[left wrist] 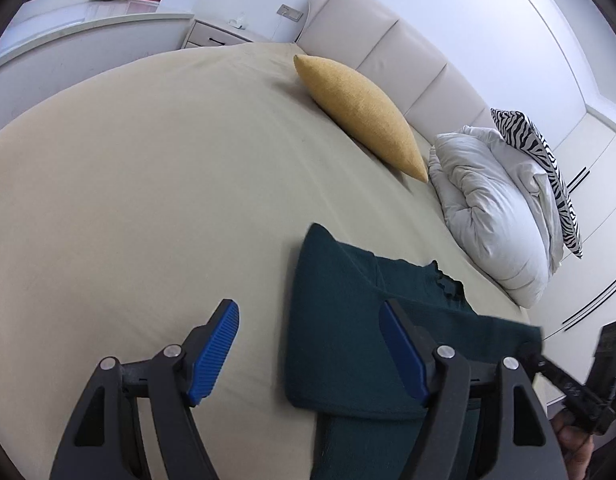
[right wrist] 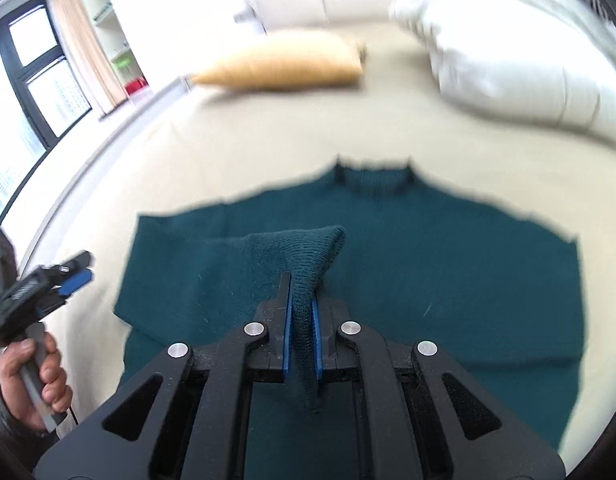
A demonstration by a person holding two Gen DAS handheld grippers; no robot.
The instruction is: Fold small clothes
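Dark green sweater [right wrist: 428, 272] spread flat on the beige bed sheet [left wrist: 127, 200], collar toward the headboard, lower hem cut off behind both tools. Right gripper [right wrist: 301, 320] clamped tight on a raised fold of knit. Left gripper [left wrist: 308, 344] gaping wide, holding nothing, over the sweater's left edge. Yellow pillow [right wrist: 283, 66] and white duvet [right wrist: 528, 60] blurred.

Left gripper [left wrist: 308, 344] wide open; right gripper [right wrist: 301, 344] seemingly clamped tight.
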